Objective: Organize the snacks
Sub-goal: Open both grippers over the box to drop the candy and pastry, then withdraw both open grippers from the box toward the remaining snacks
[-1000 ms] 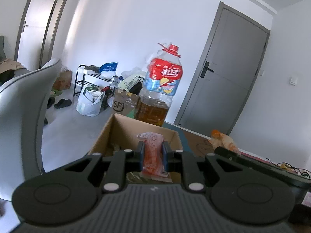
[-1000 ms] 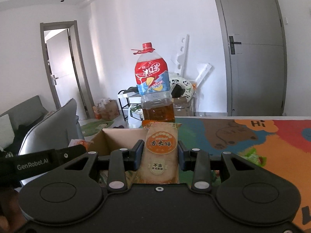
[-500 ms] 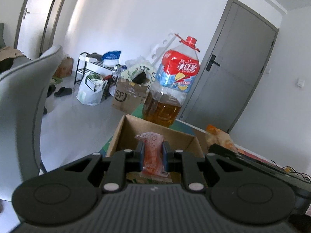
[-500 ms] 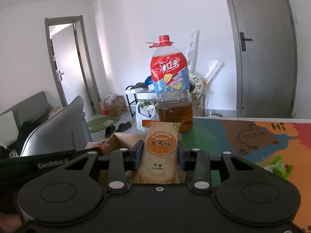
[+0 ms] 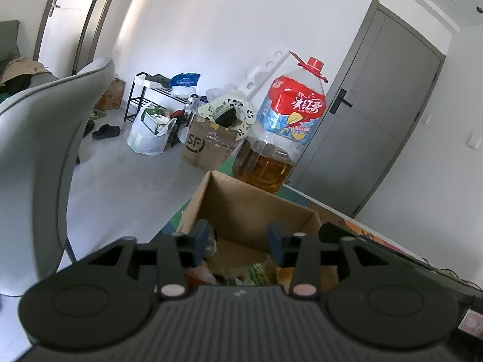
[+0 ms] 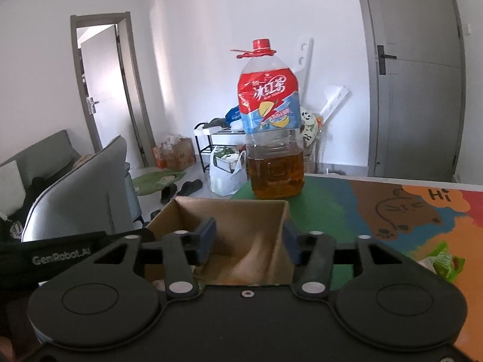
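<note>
Now both claws, left (image 5: 238, 242) and right (image 6: 249, 239), just opened and empty, hang over the open brown cardboard box (image 6: 241, 220); the green-wrapped snack (image 6: 445, 261) lies nearer the right.

The left gripper (image 5: 238, 239) is pointing forward and a little downward, its jaws having just been opening, and nothing is sitting between its blue fingertips (image 5: 200, 238). The right gripper (image 6: 249, 239) is aiming the same way, level across, its jaws also having just been opening with an empty gap. The left gripper's black body is showing at the right wrist view's left edge.
</note>
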The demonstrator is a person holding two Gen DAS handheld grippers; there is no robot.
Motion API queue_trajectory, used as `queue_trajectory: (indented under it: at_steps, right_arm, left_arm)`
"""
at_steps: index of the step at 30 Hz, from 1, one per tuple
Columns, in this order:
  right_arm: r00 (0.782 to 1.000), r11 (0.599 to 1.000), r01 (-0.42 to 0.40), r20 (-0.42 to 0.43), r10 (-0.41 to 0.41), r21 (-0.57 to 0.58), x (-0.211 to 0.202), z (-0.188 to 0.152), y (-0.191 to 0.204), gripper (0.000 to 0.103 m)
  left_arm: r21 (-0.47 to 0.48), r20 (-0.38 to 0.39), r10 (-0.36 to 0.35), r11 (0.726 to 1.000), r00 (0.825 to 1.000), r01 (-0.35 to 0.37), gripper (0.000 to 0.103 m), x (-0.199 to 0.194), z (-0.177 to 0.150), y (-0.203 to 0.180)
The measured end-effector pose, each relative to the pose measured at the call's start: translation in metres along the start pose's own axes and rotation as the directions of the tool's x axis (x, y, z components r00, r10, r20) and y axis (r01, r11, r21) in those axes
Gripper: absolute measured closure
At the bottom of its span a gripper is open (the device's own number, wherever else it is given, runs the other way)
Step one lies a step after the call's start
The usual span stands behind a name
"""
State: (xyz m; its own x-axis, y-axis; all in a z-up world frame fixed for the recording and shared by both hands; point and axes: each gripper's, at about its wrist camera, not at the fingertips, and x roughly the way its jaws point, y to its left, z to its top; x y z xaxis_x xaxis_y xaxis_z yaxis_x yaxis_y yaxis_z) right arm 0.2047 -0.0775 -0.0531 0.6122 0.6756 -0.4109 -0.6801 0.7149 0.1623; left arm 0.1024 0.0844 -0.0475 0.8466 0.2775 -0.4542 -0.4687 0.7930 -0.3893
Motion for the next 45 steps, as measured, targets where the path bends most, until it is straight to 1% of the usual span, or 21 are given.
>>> queue_trajectory:
  at_steps: [1,2,3,4,5,6,8,11,18,22,24,26,28,32,34,39,42,45]
  right_arm:
    - [1.0,1.0,0.003,0.002,-0.003,0.002,-0.003,-0.001,-0.001,0.043]
    - [1.0,1.0,0.008,0.006,-0.008,0.004,-0.005,-0.001,-0.001,0.035]
    - [1.0,1.0,0.017,0.012,-0.017,0.005,-0.008,-0.002,-0.001,0.033]
    - [0.999,0.999,0.036,0.018,-0.036,0.007,-0.012,-0.003,-0.002,0.027]
    - [0.999,0.999,0.047,0.022,-0.048,0.01,-0.015,-0.004,-0.003,0.022]
    - [0.998,0.998,0.054,0.026,-0.055,0.014,-0.018,-0.005,-0.005,0.02]
    - [0.998,0.998,0.056,0.026,-0.056,0.023,-0.023,-0.007,-0.009,0.005]
    - [0.998,0.998,0.057,0.035,-0.057,0.007,-0.031,-0.01,-0.011,0.0]
    - [0.995,0.996,0.092,0.028,-0.092,0.007,-0.044,-0.019,-0.02,0.0]
    - [0.993,0.994,0.111,0.024,-0.111,0.021,-0.052,-0.026,-0.03,0.0]
    - [0.994,0.994,0.106,0.021,-0.107,0.037,-0.057,-0.028,-0.035,0.0]
    - [0.995,0.994,0.098,0.011,-0.099,0.057,-0.061,-0.029,-0.043,0.0]
    - [0.994,0.992,0.107,0.005,-0.108,0.066,-0.065,-0.031,-0.05,0.0]
    - [0.991,0.988,0.134,-0.003,-0.134,0.075,-0.074,-0.034,-0.064,0.0]
    - [0.991,0.988,0.134,-0.006,-0.134,0.081,-0.079,-0.036,-0.071,0.0]
    - [0.988,0.983,0.155,0.007,-0.157,0.099,-0.093,-0.041,-0.087,0.0]
    - [0.979,0.968,0.202,0.008,-0.206,0.145,-0.1,-0.045,-0.101,0.0]
    - [0.973,0.957,0.228,-0.012,-0.229,0.177,-0.102,-0.05,-0.114,0.0]
  left_arm:
    - [-0.004,0.004,-0.002,1.0,1.0,0.002,0.051,-0.002,-0.001,0.0]
    - [-0.007,0.009,-0.003,1.0,1.0,0.003,0.047,-0.003,-0.001,0.0]
    - [-0.011,0.013,-0.001,1.0,1.0,0.002,0.044,-0.004,-0.001,0.0]
    - [-0.017,0.016,0.001,1.0,1.0,0.0,0.042,-0.005,-0.001,0.0]
    - [-0.025,0.017,0.003,1.0,1.0,-0.003,0.039,-0.007,-0.002,0.0]
    - [-0.031,0.017,0.007,0.999,1.0,-0.007,0.035,-0.008,-0.002,0.001]
    - [-0.038,0.017,0.015,0.999,1.0,-0.014,0.029,-0.01,-0.003,0.001]
    - [-0.04,0.022,0.03,0.999,0.999,-0.029,0.022,-0.012,-0.005,0.0]
    - [-0.029,0.005,0.054,0.998,0.999,-0.053,0.014,-0.018,-0.014,-0.006]
    - [-0.018,0.003,0.053,0.998,0.999,-0.053,0.011,-0.023,-0.019,-0.01]
    - [-0.005,0.008,0.053,0.999,0.999,-0.053,0.01,-0.025,-0.021,-0.014]
    - [0.007,0.005,0.042,0.999,0.999,-0.042,0.01,-0.027,-0.024,-0.019]
    - [0.01,-0.004,0.029,1.0,1.0,-0.029,0.01,-0.028,-0.027,-0.023]
    - [0.04,0.002,0.001,0.999,1.0,-0.001,0.01,-0.032,-0.034,-0.035]
    - [0.047,-0.01,-0.022,0.999,1.0,0.022,0.009,-0.032,-0.037,-0.04]
    - [0.066,-0.03,-0.057,0.996,0.998,0.059,0.009,-0.033,-0.043,-0.056]
    - [0.078,-0.039,-0.072,0.994,0.997,0.075,0.009,-0.034,-0.049,-0.066]
    - [0.094,-0.06,-0.095,0.99,0.994,0.101,0.009,-0.033,-0.054,-0.077]
